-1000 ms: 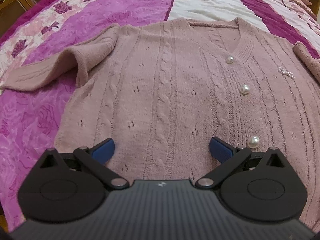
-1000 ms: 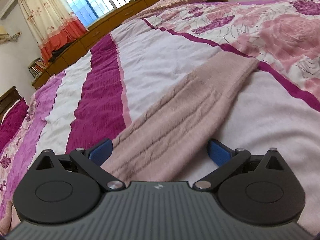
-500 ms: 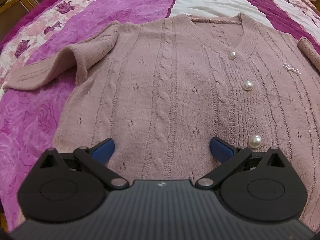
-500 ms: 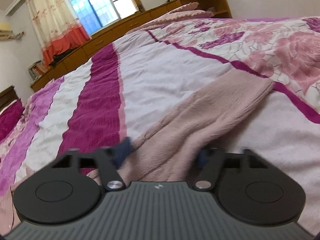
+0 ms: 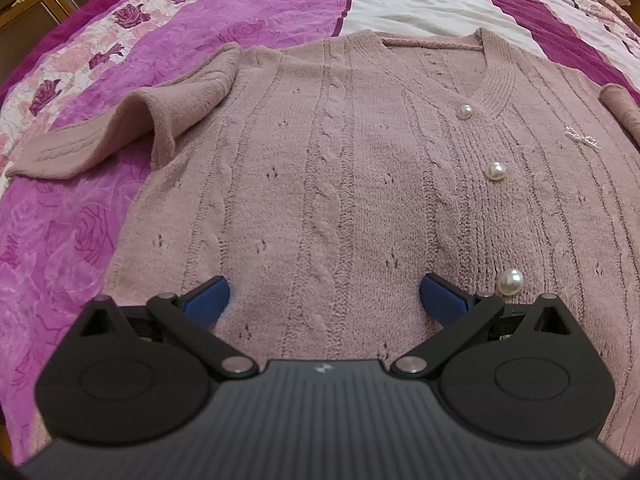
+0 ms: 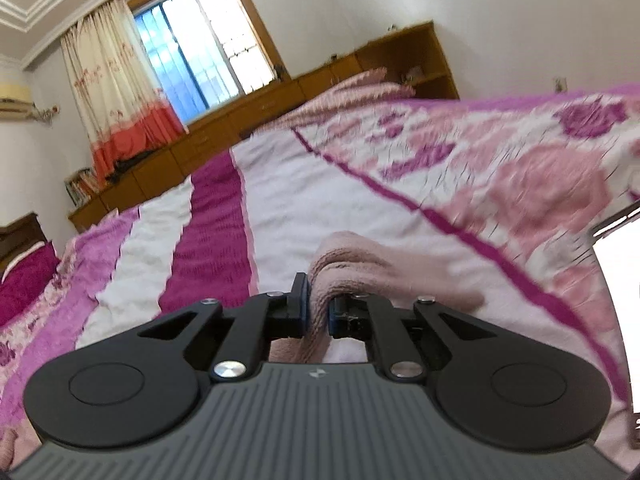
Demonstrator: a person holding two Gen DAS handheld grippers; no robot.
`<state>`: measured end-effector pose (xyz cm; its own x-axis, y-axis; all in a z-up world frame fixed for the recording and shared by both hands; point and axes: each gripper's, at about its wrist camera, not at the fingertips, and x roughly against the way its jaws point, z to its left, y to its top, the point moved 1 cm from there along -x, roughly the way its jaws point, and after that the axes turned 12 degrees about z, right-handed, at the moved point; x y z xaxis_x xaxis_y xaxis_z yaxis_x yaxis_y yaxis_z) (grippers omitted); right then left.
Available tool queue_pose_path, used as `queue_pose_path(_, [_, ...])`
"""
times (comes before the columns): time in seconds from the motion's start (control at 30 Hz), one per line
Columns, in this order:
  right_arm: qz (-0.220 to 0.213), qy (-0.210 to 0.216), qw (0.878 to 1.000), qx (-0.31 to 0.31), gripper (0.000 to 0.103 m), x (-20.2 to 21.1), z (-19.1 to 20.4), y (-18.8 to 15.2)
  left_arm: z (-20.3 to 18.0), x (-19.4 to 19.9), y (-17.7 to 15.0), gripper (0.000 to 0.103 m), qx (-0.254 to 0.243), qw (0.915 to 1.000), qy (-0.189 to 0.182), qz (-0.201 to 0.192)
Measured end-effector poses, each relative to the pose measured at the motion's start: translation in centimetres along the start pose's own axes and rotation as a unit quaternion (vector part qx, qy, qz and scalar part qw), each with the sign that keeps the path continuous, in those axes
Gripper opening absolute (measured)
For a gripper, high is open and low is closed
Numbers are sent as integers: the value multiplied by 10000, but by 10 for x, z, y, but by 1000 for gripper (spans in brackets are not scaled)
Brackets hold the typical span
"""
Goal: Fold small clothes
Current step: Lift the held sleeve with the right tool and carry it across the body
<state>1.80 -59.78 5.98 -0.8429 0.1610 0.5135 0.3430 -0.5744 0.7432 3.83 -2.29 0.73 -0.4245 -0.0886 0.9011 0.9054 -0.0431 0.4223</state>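
In the left wrist view, the pink cardigan (image 5: 340,184) is spread flat on the bed (image 5: 260,12), and the left claw (image 5: 324,298) is held wide apart above its hem, gripping nothing. In the right wrist view, the sleeve (image 6: 360,268) is pinched in the closed right claw (image 6: 318,312).

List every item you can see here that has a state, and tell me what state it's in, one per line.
cardigan: spread flat on the bed, front up, buttoned
left sleeve: bent out to the side, partly bunched
right sleeve: pinched and lifted off the bedspread
left gripper: open, over the cardigan's lower front
right gripper: shut on the right sleeve
curtain: drawn aside, window uncovered
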Motion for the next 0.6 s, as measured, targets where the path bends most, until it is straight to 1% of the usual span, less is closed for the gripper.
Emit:
queue_pose_path(0.17, [-297, -39, 9996, -3, 10, 39, 1, 8, 1, 0, -1, 103, 3, 10000, -59, -42])
queue_pose_path(0.33, [-462, 30, 9989, 47, 10, 70, 11, 12, 3, -1, -1, 103, -58, 9999, -115, -70])
queue_pose_path(0.47, [-493, 195, 9984, 218, 10, 90, 33, 8, 4, -1, -1, 103, -65, 9998, -175, -56])
queue_pose_path(0.53, [-471, 294, 9979, 324, 10, 98, 51, 5, 5, -1, 0, 103, -85, 9998, -183, -49])
queue_pose_path(0.6, [-443, 297, 9975, 457, 10, 101, 69, 0, 5, -1, 1, 103, -117, 9997, -204, -30])
